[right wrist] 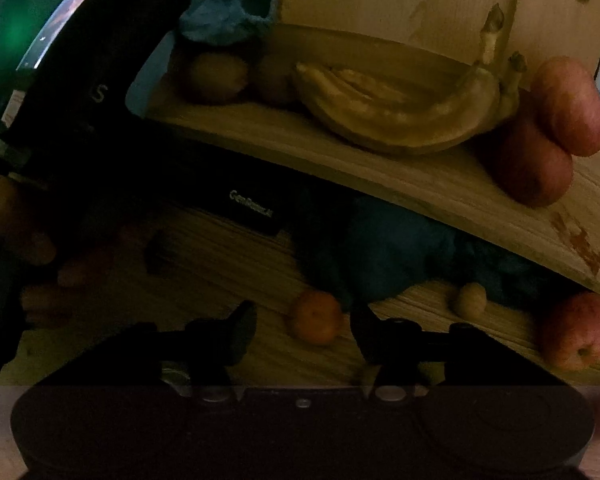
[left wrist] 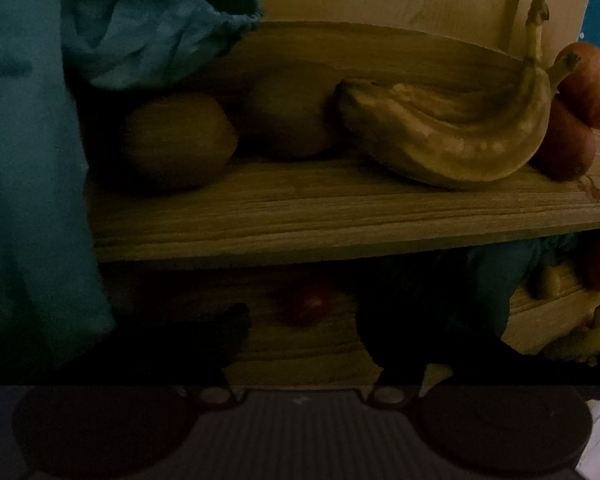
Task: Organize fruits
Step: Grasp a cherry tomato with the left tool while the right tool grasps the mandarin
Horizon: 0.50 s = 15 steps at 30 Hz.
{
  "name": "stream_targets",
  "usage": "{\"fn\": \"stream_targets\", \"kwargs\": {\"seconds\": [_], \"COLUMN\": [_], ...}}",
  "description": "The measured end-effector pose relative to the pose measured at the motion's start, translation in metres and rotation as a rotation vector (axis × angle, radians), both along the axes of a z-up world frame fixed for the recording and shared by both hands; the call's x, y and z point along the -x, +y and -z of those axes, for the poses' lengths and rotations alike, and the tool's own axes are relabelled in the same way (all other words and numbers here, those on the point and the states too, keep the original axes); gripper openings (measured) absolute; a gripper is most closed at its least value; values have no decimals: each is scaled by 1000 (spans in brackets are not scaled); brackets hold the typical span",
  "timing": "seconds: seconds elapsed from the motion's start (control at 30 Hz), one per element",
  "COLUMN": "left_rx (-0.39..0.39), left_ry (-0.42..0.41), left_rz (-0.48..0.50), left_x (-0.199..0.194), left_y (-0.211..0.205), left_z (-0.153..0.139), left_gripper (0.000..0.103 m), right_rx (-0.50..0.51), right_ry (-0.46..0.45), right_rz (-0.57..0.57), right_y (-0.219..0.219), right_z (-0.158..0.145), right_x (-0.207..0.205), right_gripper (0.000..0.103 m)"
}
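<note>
Dim light. Wooden shelf (right wrist: 440,184) over worktop (right wrist: 228,256). On shelf, left to right: two kiwis (left wrist: 180,140), bananas (left wrist: 452,136), two red apples (right wrist: 568,104), upper apple resting on lower. Blue cloth (left wrist: 148,32) above kiwis. Worktop below: orange (right wrist: 318,316), another apple (right wrist: 576,330). Right tongs (right wrist: 304,332) apart, straddling orange, not touching. Left tongs (left wrist: 304,332) apart, empty.

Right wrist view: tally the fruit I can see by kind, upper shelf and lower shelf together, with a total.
Bananas: 2, upper shelf
Red apples: 3, two on the upper shelf, one below
Yellowish round fruits: 2, upper shelf, kind unclear in the dim light
Orange: 1, lower shelf
Small pale fruit: 1, lower shelf, kind unclear
Total: 9
</note>
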<state>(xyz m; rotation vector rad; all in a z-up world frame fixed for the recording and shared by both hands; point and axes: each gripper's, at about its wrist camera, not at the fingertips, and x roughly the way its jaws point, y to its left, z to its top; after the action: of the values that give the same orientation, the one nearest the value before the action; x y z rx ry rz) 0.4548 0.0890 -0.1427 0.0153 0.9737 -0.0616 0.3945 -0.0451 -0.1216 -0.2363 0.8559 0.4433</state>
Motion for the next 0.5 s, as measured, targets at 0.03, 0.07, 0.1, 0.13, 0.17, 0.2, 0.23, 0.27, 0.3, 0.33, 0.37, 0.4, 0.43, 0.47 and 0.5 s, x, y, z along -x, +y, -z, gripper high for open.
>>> {"fn": "stream_targets", "kwargs": {"seconds": [0.03, 0.07, 0.1, 0.13, 0.17, 0.2, 0.23, 0.27, 0.3, 0.33, 0.37, 0.4, 0.43, 0.47, 0.5], "left_rx": [3, 8, 11, 14, 17, 20, 22, 22, 22, 24, 26, 27, 26, 25, 25], "left_ry": [3, 6, 8, 10, 12, 14, 15, 13, 12, 11, 10, 9, 8, 7, 6], "left_rz": [0, 0, 2, 4, 6, 8, 9, 9, 8, 6, 3, 1, -1, -2, -2], "left_x": [-1, -4, -5, -6, -6, -7, -7, -6, -7, -7, -8, -9, -7, -7, -7], "left_y": [0, 2, 2, -2, -2, -3, -4, -4, -4, -3, -2, -1, -3, -5, -4], "left_z": [0, 1, 1, 2, 3, 3, 5, 5, 6, 6, 6, 7, 8, 9, 9], "left_gripper": [56, 52, 51, 49, 46, 45, 43, 42, 41, 41, 41, 41, 41, 41, 41], "right_rx": [2, 4, 6, 8, 9, 9, 10, 10, 11, 12, 13, 14, 14, 13, 14], "right_ry": [3, 6, 8, 11, 16, 17, 18, 20, 21, 24, 25, 25, 25, 24, 24], "right_rz": [2, 1, 1, 3, 6, 6, 6, 5, 6, 6, 6, 7, 7, 5, 7], "right_y": [0, 0, -1, -1, -1, -2, -2, -3, -3, -2, -2, -2, -2, -3, -4], "right_z": [1, 2, 3, 4, 5, 6, 6, 7, 8, 8, 8, 9, 9, 9, 9], "right_x": [-1, -2, -3, -3, -4, -4, -5, -5, -5, -5, -5, -5, -5, -7, -7], "right_gripper": [49, 47, 46, 45, 45, 45, 45, 44, 44, 43, 43, 43, 42, 42, 41]}}
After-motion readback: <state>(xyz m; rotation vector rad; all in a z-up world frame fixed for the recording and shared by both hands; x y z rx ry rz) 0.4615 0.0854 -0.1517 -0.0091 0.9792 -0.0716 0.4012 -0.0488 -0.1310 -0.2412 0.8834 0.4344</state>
